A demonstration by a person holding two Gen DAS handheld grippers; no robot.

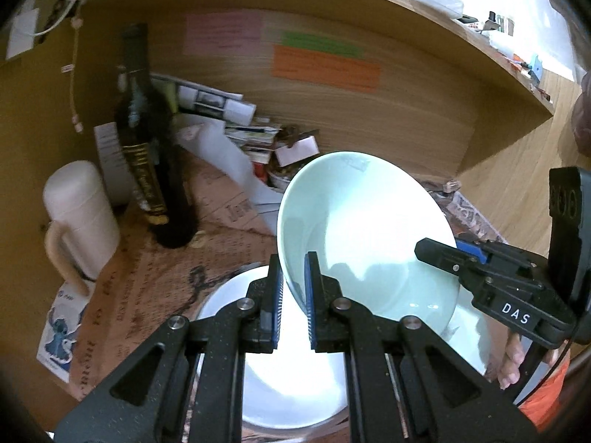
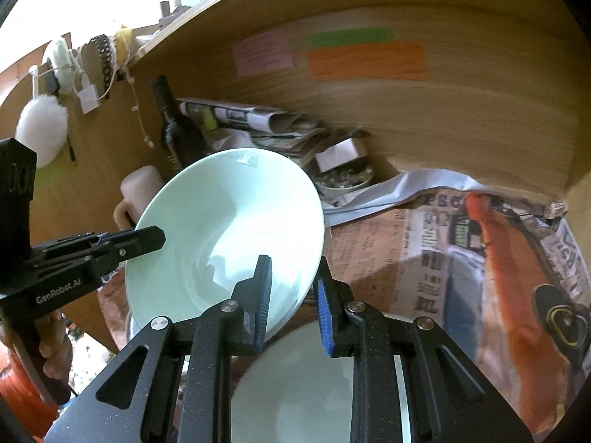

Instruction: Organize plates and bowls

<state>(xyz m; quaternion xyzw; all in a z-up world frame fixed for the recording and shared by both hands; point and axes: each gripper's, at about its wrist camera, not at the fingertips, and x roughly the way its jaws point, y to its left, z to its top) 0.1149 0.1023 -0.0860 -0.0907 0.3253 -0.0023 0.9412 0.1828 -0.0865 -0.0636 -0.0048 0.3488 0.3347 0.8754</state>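
You hold a smooth, glossy pale-green bowl point(image 1: 365, 236) tilted between both tools. Your left gripper point(image 1: 294, 295) pinches its thin rim on one side, your right gripper point(image 2: 291, 306) clamps the opposite rim, both nearly closed. Just beneath them sits a round white plate point(image 1: 288, 387) on printed newspaper point(image 2: 424, 258).
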